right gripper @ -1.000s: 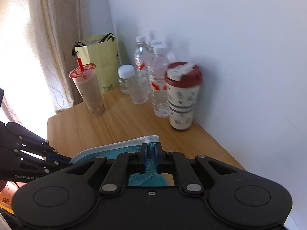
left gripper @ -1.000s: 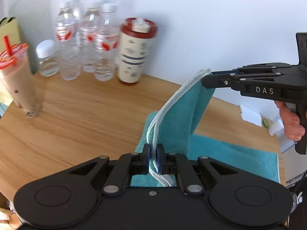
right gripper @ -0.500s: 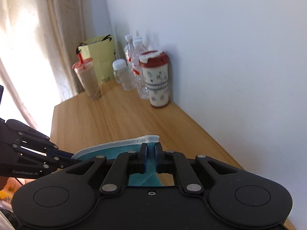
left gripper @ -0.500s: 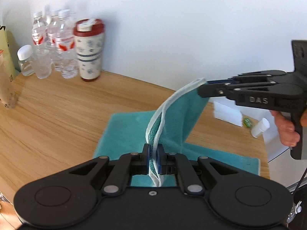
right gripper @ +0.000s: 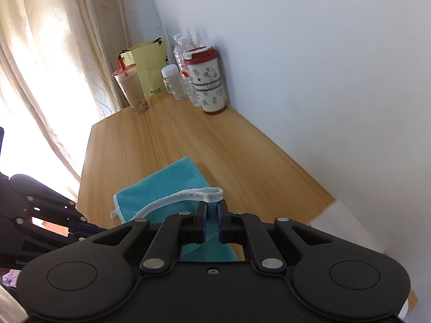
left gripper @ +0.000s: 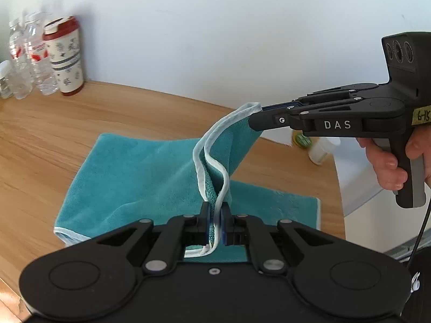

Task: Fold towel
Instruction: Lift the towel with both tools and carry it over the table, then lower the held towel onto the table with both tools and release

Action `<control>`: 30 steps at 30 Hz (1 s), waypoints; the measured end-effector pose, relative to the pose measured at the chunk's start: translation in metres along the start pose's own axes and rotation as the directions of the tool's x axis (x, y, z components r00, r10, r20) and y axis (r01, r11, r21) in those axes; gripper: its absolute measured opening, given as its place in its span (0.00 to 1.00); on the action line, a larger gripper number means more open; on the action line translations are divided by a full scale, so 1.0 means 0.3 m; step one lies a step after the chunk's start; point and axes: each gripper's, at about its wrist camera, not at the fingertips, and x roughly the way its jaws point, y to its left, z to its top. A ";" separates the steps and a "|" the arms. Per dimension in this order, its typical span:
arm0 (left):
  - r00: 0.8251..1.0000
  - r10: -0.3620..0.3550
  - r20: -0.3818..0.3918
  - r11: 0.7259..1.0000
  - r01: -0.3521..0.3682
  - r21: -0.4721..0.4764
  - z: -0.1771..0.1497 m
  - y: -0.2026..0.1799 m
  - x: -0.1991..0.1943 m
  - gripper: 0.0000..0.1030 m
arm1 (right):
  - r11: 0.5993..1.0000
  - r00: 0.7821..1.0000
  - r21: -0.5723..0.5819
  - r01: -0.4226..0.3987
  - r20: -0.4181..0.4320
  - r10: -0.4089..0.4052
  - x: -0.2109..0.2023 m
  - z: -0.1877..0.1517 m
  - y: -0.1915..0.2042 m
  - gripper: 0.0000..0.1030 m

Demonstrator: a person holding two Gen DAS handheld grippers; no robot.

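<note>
A pale wood-grain tabletop [left gripper: 54, 140] runs up to a plain white wall [left gripper: 215, 40], with a sunlit beige curtain [right gripper: 54, 53] filling the upper left of the right wrist view. On the tabletop lies a teal terry towel with a pale blue-white hem [left gripper: 129, 177], spread across the centre of the left wrist frame, its far part flat on the wood and one edge lifted into the air.

The left black two-finger gripper [left gripper: 214, 222] at the bottom centre of its own view is closed tight on the hem, the doubled white binding squeezed between the blue pads [left gripper: 207, 223] and hanging out below them. The right black gripper marked DAS [left gripper: 260, 109] enters from the right of that frame, held by a hand [left gripper: 388, 161] around its grip; its jaws are pressed together on the other raised corner of the hem, so the edge sags in a loop between the two tools. In the right wrist view the same clamp [right gripper: 212, 222] shows teal cloth pinched between its fingers with the white hem curling over the top.

In the upper left of the left wrist frame, against the wall, stand a red-lidded patterned white tumbler [left gripper: 64, 56] and clear plastic water bottles [left gripper: 32, 53].
</note>
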 end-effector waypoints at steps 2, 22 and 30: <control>1.000 -0.008 -0.020 1.000 0.008 0.013 -0.021 -0.029 0.015 0.06 | 1.000 1.000 0.021 -0.008 -0.006 0.008 -0.019 -0.048 -0.025 0.07; 0.982 -0.075 -0.175 0.987 0.097 0.124 -0.164 -0.222 0.190 0.06 | 0.978 0.987 0.153 0.144 -0.093 -0.131 -0.110 -0.349 -0.147 0.13; 0.982 -0.055 -0.181 0.986 0.083 0.147 -0.185 -0.232 0.196 0.06 | 0.916 0.983 0.362 0.173 -0.115 -0.141 -0.056 -0.366 -0.151 0.44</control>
